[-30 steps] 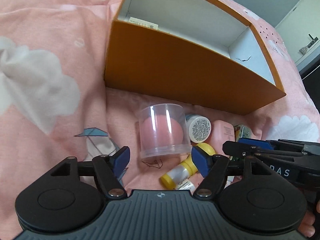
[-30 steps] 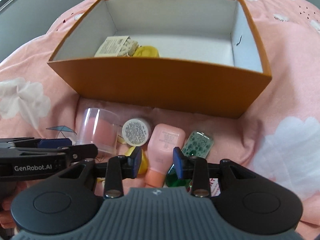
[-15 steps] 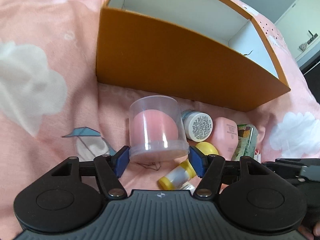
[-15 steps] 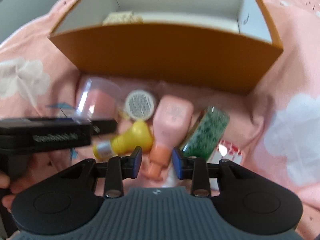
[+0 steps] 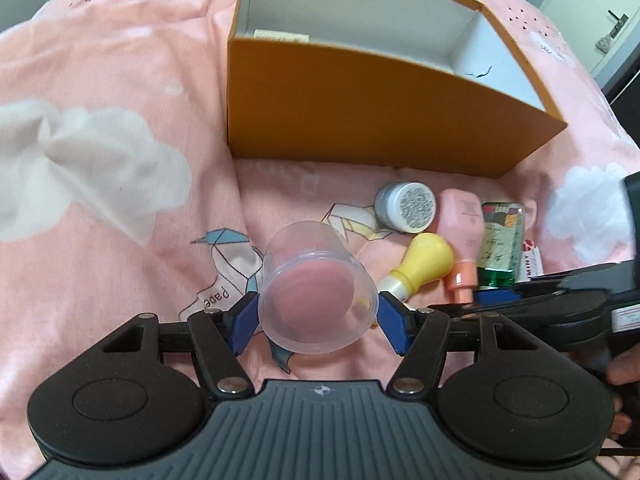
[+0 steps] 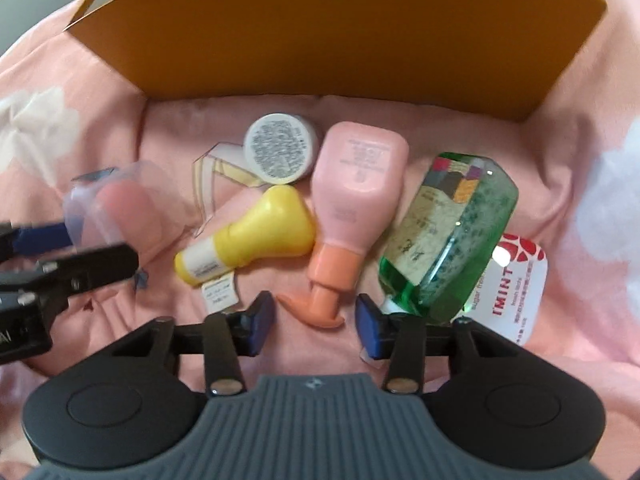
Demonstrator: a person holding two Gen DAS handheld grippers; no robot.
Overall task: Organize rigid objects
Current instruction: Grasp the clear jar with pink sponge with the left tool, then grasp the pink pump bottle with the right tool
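Note:
My left gripper [image 5: 318, 322] is shut on a clear plastic cup with a pink sponge inside [image 5: 316, 294] and holds it tilted above the pink blanket; the cup also shows in the right wrist view [image 6: 116, 212]. My right gripper [image 6: 316, 322] is open, its pads on either side of the orange pump nozzle of a pink bottle [image 6: 352, 196]. Beside the bottle lie a yellow bulb-shaped bottle [image 6: 256, 240], a round white jar [image 6: 280, 148], a green bottle [image 6: 448, 232] and a white mint tin [image 6: 512, 284]. The orange box [image 5: 384, 120] stands behind them.
The box [image 6: 340, 28] is white inside and holds a packet at its far left corner [image 5: 280, 36]. Pink blanket with white clouds [image 5: 100, 160] lies all around. A hand grips the right gripper's handle at the right edge [image 5: 620, 368].
The left gripper closed on the clear cup and lifted it, tipping its base toward the camera. The right gripper dropped low and moved close to the pink bottle's nozzle.

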